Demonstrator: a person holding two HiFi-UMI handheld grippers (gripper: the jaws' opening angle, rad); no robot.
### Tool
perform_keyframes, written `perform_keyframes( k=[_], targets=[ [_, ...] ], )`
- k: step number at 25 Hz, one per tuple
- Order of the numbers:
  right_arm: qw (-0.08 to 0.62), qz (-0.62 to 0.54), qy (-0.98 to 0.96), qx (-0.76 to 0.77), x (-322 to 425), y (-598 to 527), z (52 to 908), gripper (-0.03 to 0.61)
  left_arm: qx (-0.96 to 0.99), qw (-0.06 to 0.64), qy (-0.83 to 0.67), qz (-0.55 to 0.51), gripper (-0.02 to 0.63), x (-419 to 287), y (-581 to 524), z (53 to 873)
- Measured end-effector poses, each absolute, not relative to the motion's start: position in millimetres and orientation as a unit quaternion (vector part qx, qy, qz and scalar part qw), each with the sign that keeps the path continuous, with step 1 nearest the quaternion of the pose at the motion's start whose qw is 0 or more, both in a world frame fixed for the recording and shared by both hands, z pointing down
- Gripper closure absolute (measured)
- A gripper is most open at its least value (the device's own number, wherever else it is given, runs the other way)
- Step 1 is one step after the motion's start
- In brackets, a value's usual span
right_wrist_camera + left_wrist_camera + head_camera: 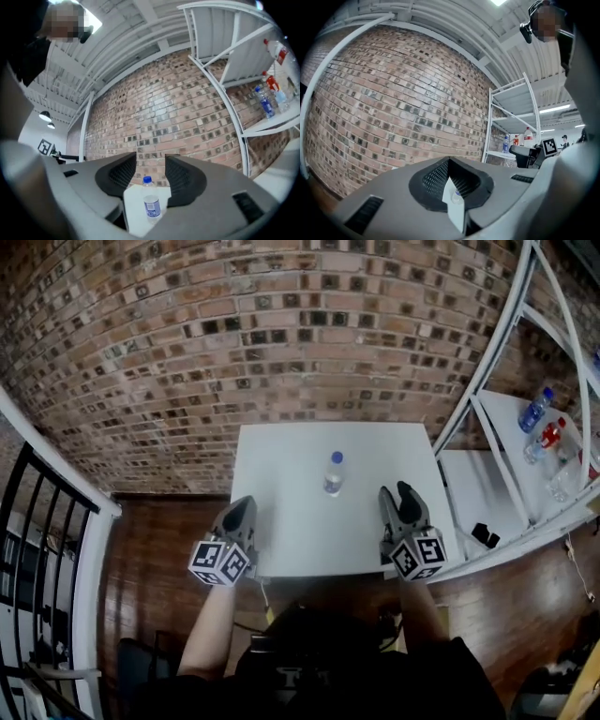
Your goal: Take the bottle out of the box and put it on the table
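Observation:
A clear water bottle (334, 472) with a blue cap stands upright on the middle of the white table (281, 531). No box is in view. My left gripper (246, 503) hovers over the table's near left corner, apart from the bottle. In the left gripper view its jaws (449, 161) meet at the tips, with a sliver of the bottle (457, 191) showing behind them. My right gripper (396, 491) hovers over the near right edge, its jaws apart and empty. In the right gripper view the bottle (151, 204) stands beyond the open jaws (151, 157), untouched.
A white metal shelf (506, 418) stands right of the table, holding several bottles (536, 409) and a black item (485, 535) lower down. A brick wall (281, 334) lies behind the table. A black railing (37, 521) runs along the left above the wooden floor (159, 559).

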State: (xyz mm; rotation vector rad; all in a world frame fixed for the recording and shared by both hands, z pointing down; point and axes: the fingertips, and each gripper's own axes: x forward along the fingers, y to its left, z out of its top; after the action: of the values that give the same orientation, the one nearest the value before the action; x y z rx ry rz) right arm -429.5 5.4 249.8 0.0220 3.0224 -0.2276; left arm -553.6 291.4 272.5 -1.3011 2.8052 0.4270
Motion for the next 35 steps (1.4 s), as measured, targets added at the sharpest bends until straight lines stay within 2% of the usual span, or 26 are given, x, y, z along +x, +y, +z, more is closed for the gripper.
perform_keyframes(
  k=[4, 5, 7, 10, 16, 23, 35],
  targets=[
    [0.093, -0.119, 0.988, 0.025, -394, -10, 226, 0.381, -0.411, 0.025, 0.899, 0.149, 0.611, -531, 285, 254],
    [0.094, -0.123, 0.988, 0.029, -385, -12, 223, 0.398, -0.408, 0.026, 0.899, 0.156, 0.611, -524, 282, 252],
    [0.093, -0.116, 0.988, 0.035, -368, -17, 215, 0.491, -0.407, 0.026, 0.898, 0.167, 0.611, -509, 272, 249],
    [0.089, -0.089, 0.991, 0.038, -344, -23, 206, 0.574, -0.415, 0.025, 0.895, 0.163, 0.611, -481, 252, 246],
    [0.046, -0.024, 0.997, 0.060, -323, -10, 217, 0.577, -0.407, 0.030, 0.899, 0.158, 0.611, -446, 240, 245],
    [0.017, -0.046, 0.997, 0.061, -316, -10, 236, 0.578, -0.397, 0.033, 0.904, 0.154, 0.611, -428, 243, 245],
    [0.023, -0.080, 0.994, 0.064, -329, -13, 240, 0.578, -0.387, 0.023, 0.910, 0.144, 0.611, -435, 255, 246]
  ],
)
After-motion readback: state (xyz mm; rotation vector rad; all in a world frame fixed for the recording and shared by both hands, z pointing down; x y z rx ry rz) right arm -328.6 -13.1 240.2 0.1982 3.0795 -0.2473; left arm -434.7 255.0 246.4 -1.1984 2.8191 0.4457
